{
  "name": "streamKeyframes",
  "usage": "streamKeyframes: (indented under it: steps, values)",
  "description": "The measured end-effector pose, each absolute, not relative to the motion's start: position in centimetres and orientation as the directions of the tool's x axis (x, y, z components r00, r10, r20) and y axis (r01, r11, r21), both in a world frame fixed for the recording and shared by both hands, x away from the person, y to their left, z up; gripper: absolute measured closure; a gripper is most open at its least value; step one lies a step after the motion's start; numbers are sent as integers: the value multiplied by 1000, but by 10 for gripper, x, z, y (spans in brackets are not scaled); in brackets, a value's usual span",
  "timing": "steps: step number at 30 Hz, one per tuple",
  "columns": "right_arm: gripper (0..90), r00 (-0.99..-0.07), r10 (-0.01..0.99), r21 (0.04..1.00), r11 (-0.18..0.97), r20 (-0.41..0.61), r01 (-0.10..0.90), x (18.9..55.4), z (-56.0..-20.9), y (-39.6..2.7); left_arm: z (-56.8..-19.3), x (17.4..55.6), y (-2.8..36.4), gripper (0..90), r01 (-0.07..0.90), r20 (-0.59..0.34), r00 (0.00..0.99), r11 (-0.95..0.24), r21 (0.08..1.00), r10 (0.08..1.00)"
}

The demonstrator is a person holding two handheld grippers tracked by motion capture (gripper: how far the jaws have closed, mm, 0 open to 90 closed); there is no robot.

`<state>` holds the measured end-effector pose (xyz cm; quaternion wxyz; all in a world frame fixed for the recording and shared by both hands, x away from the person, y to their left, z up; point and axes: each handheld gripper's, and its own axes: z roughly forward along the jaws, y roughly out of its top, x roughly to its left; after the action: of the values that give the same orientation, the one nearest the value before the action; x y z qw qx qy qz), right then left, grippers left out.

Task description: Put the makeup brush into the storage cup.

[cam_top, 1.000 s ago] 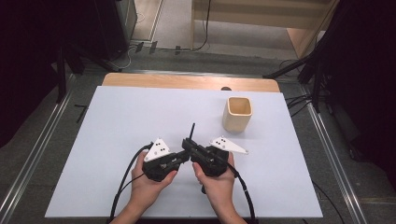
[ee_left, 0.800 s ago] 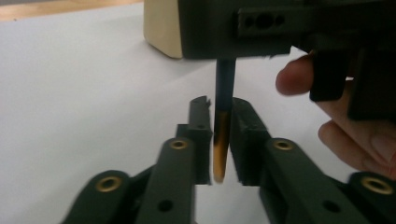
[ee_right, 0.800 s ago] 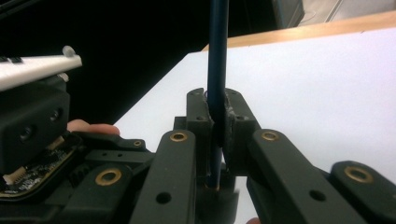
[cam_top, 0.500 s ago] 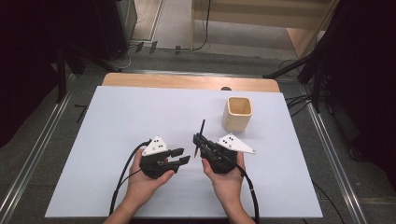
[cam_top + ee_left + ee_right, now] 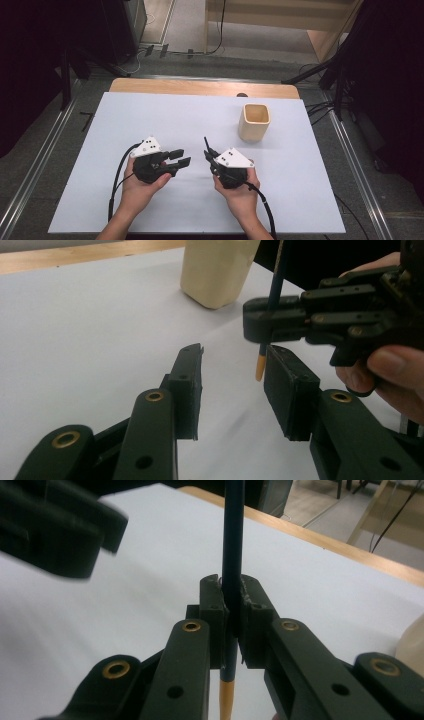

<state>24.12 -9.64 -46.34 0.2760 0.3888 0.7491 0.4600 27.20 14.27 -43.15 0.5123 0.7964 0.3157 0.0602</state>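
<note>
Jaws of the right gripper (image 5: 231, 615) were pressed tight on a dark blue pencil (image 5: 233, 555), which stood nearly upright between them in the right gripper view, its orange end poking out below. Jaws of the left gripper (image 5: 232, 385) stood well apart with nothing between them.

Largest in the high view was the white table (image 5: 150, 120), filling the middle of the frame, with a strip of wooden edge along its far side. Right of centre and toward the top of the white surface stood a pale wooden cup (image 5: 254, 122), upright and open-topped, well apart from both grippers.

Both hands came in from the bottom of the high view. Lower left of centre, the left hand (image 5: 135, 192) held the left gripper (image 5: 175, 159), which pointed toward the right. Lower right of centre, the right hand (image 5: 240, 197) held the right gripper (image 5: 209, 155), with the pencil (image 5: 205, 144) rising as a thin dark line from its tip.

Seen from the left gripper, the pencil's orange end (image 5: 260, 366) hung just above the table, near the open right-hand jaw, with the cup (image 5: 217, 270) behind it at the top of the frame.
</note>
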Motion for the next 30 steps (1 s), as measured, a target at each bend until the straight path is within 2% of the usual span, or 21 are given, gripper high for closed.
streamKeyframes:
  steps: [1,6,8,12,17,30]
  values:
    - [839,-561,822,896,318,-98,309,242,-465,-93,-430,272,143,599,443,-230,793,-274,854,564]
    - [839,-586,797,877,379,-147,295,243,-469,-89,-426,272,145,599,442,-231,797,-278,853,558]
    - [840,-607,765,850,454,-216,269,242,-473,-84,-426,272,144,599,442,-229,799,-286,850,555]
    - [839,-616,739,828,507,-274,240,240,-475,-80,-425,272,144,598,442,-225,802,-297,847,553]
    - [839,-632,669,781,604,-390,158,239,-477,-76,-425,272,143,599,449,-229,804,-308,839,548]
    - [840,-611,512,648,761,-604,-3,232,-481,-64,-426,273,139,645,474,-241,802,-337,813,546]
